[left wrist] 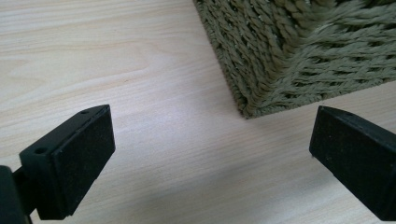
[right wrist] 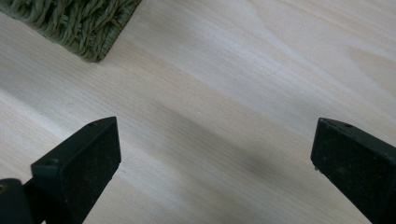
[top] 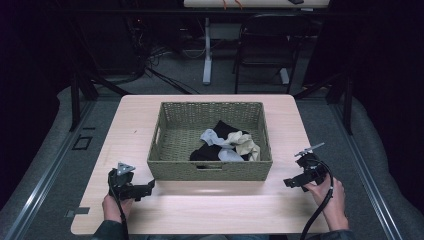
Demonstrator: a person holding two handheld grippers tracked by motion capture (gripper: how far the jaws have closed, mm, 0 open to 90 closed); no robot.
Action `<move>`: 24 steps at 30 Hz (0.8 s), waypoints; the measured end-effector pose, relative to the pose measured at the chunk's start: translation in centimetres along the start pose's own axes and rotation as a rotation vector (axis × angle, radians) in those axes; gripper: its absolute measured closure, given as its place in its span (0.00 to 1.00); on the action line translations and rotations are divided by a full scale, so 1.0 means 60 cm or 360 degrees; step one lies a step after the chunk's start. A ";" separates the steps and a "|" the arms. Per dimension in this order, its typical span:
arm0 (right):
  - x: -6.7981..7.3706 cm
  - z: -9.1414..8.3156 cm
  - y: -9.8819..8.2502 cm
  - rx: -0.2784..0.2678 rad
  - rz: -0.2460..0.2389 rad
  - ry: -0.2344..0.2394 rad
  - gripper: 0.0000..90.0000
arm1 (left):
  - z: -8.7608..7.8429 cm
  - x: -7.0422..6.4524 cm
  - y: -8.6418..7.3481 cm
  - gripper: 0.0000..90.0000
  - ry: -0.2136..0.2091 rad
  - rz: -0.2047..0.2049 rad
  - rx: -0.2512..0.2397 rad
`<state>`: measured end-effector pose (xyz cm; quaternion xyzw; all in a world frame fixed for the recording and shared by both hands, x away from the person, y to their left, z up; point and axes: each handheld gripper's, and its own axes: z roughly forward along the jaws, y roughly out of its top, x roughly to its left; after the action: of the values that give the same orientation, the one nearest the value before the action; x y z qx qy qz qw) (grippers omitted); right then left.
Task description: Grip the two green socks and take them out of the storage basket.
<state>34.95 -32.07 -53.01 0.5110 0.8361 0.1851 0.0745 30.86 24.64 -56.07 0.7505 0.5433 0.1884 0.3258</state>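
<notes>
Basket [top: 210, 170] of woven olive fibre sits at the middle of my bench [top: 150, 215], holding a small heap of crumpled cloths [top: 227, 145] in black, pale grey and cream, bunched toward its right half and lying against the near wall. Nothing of that heap is in my grip: my left gripper [top: 147, 189] rests low on the bench just beside the basket's near left corner, jaws standing wide apart with bare wood between them, and my right gripper [top: 291, 182] rests near the basket's near right corner, a little farther off, jaws likewise spread with nothing between. In the left gripper view the basket's corner [left wrist: 289, 60] looms close ahead; in the right gripper view a corner of the weave [right wrist: 79, 28] sits at the upper left, well beyond the jaws. As I judge it, the work with the cloths has either not begun or has just ended, since both hands [top: 332, 197] idle at the bench's near edge and no cloth lies outside the basket. The bench is pale wood grain with rounded corners, otherwise bare. Beyond it the room is dim: grey floor, trailing cables, a black chair [top: 265, 45] and the white leg of another table [top: 207, 50] at the far side.
</notes>
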 end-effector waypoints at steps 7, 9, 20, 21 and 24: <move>-0.002 -0.013 0.013 -0.0001 -0.0028 -0.0006 0.03 | 0.000 -0.001 0.000 0.00 0.0001 0.0000 0.0001; -0.005 -0.022 0.021 0.0004 -0.0029 0.0009 0.02 | 0.000 0.000 0.000 0.00 0.0007 -0.0003 0.0005; -0.013 -0.056 0.055 0.0082 -0.0057 0.0069 0.02 | 0.001 0.001 -0.001 0.00 0.0005 -0.0008 0.0001; -0.014 -0.060 0.059 0.0089 -0.0074 0.0056 0.02 | 0.001 0.000 0.000 0.00 0.0004 -0.0007 0.0007; -0.014 -0.070 0.069 0.0082 -0.0070 0.0057 0.02 | 0.000 0.000 0.000 0.00 0.0004 -0.0007 0.0006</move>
<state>37.43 -32.09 -47.61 0.4909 0.8528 0.1710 0.0503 30.87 24.65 -56.11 0.7496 0.5457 0.1876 0.3242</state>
